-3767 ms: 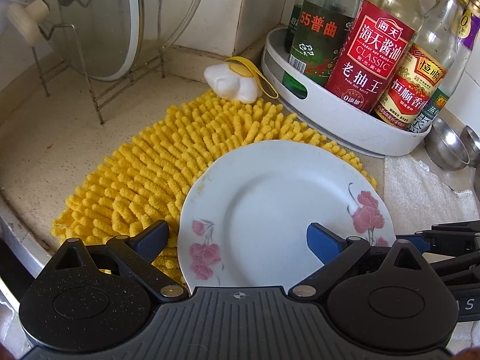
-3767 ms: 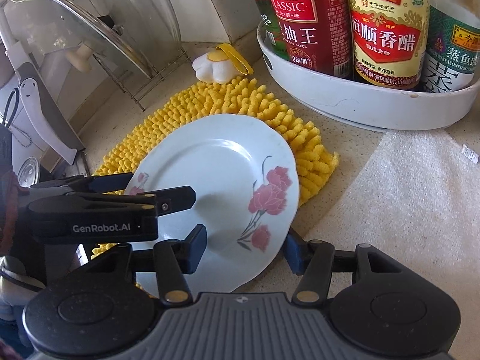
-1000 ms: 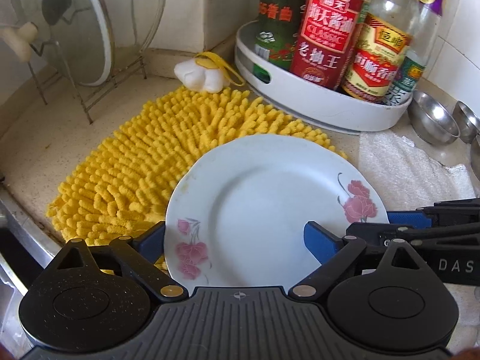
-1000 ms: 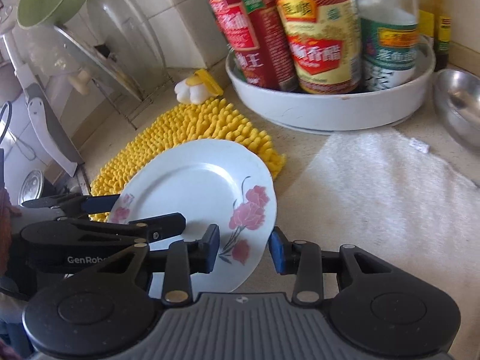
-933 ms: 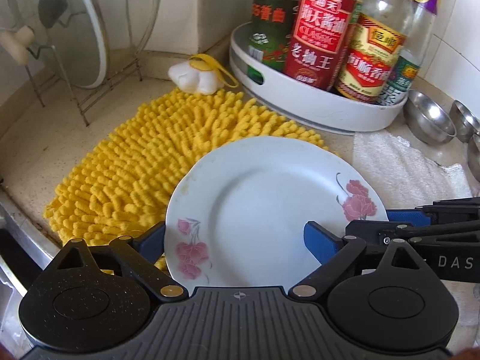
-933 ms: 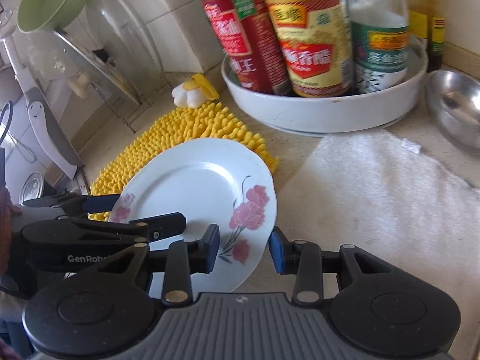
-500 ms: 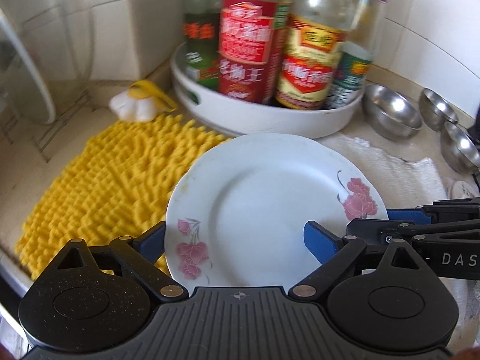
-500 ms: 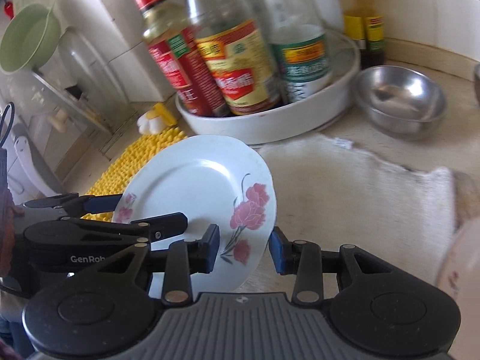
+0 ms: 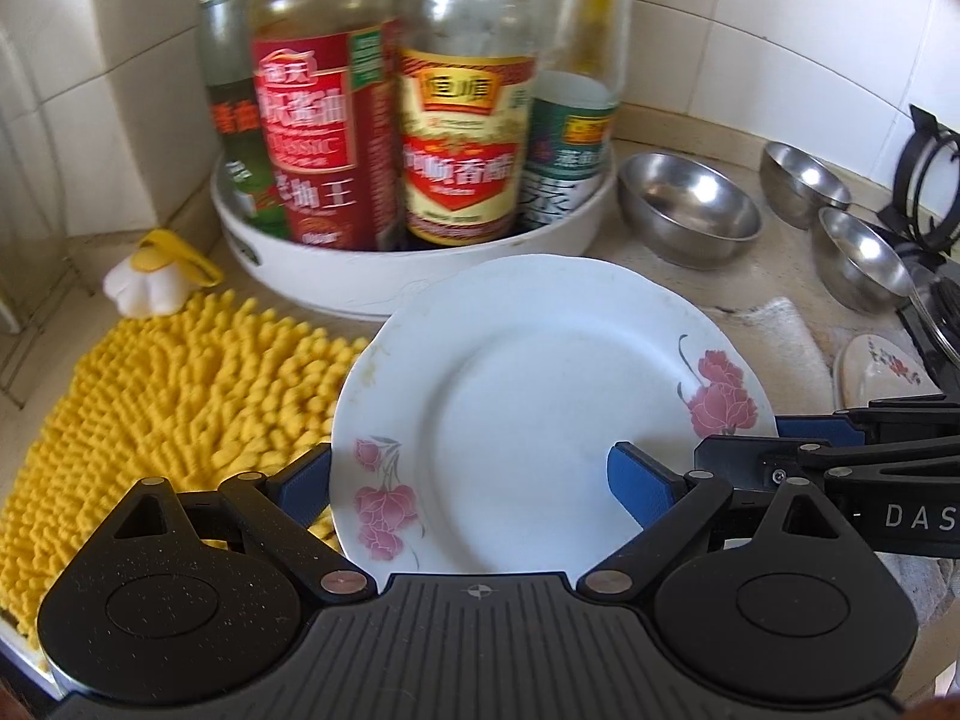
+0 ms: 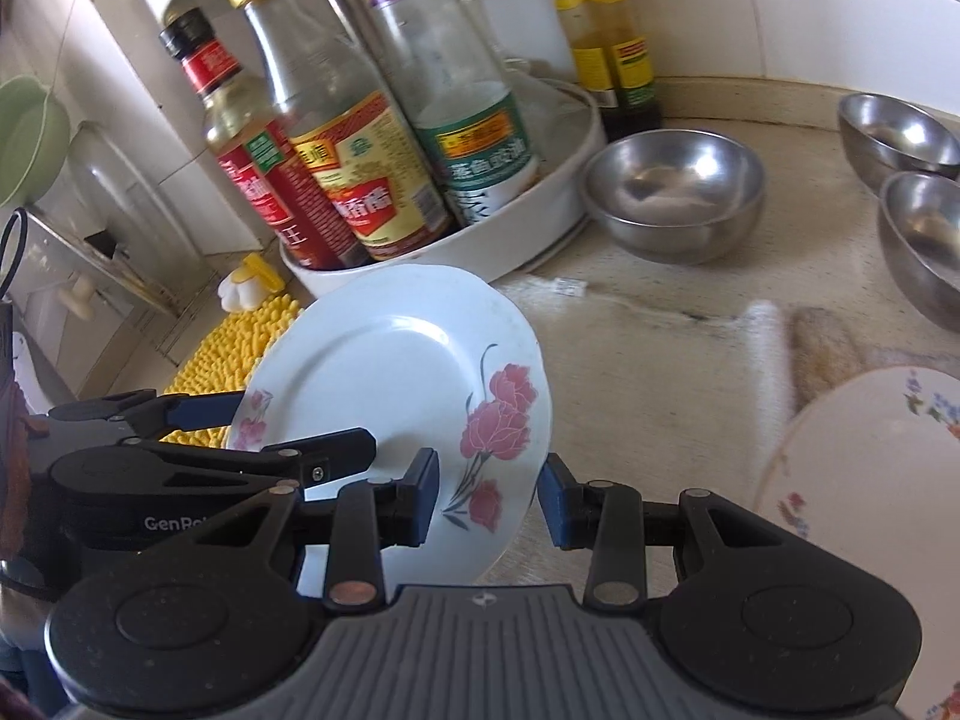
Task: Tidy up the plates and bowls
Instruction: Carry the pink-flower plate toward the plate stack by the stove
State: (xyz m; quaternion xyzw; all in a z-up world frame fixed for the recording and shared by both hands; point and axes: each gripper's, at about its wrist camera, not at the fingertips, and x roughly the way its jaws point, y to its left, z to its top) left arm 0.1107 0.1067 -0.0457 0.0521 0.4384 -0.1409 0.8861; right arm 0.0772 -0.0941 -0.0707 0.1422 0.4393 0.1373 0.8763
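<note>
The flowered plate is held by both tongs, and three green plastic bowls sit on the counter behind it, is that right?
Not quite. Both tongs do hold the flowered plate, but the three bowls behind it on the counter are shiny steel, not green plastic. The left wrist view shows all three.

Bright daylight, fisheye-bent edges, motion blur on the bottles [image 9: 384, 120].

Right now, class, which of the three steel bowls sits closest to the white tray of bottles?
The largest bowl, almost touching the tray. The other two bowls sit farther along the counter, toward the stove.
</note>
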